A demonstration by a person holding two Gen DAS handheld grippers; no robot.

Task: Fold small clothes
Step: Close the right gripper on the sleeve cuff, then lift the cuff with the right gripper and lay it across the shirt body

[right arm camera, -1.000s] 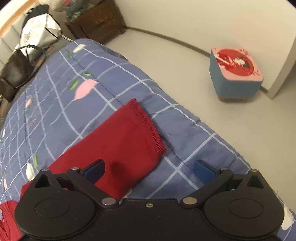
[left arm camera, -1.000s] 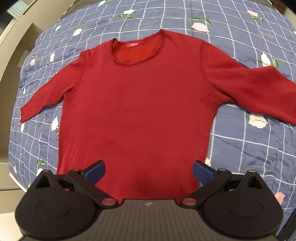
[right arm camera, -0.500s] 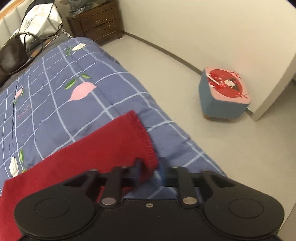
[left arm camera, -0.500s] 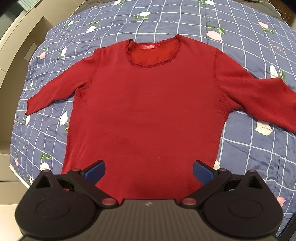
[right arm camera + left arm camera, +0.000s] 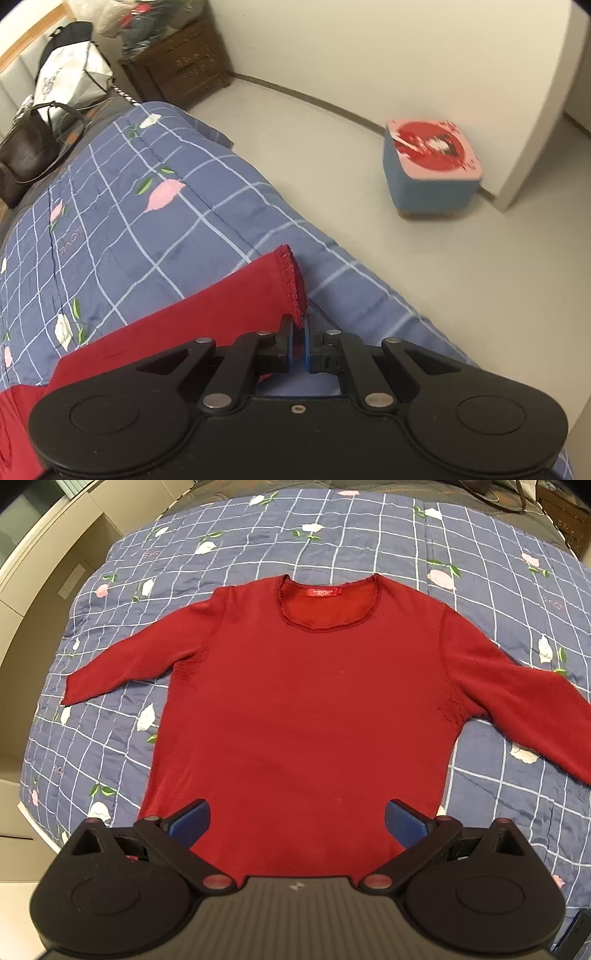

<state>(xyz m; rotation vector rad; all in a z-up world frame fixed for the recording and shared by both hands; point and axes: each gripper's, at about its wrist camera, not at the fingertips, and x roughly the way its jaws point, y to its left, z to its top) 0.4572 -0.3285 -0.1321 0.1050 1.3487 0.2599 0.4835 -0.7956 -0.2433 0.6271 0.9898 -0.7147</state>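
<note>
Right hand-held gripper [image 5: 298, 341] now clamped on red sweater [image 5: 306, 716] cuff, lifted, left hand-held gripper [image 5: 297, 821] wide above hem

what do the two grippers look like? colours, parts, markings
Both alike: matte black bodies, two round discs at the front corners, scissor-style link arms. Left gripper has red pivot caps, a ribbed centre plate with a small emblem, blue finger pads. Right gripper has silver pivots, blue pads.

A bed covered with a blue quilted bedspread [image 5: 369, 531] with a white grid and pink and white flowers carries a dark red long-sleeved knit top [image 5: 310, 716], spread flat, front up, sleeves out; a dark brown handbag [image 5: 26, 155] sits at its far end
</note>
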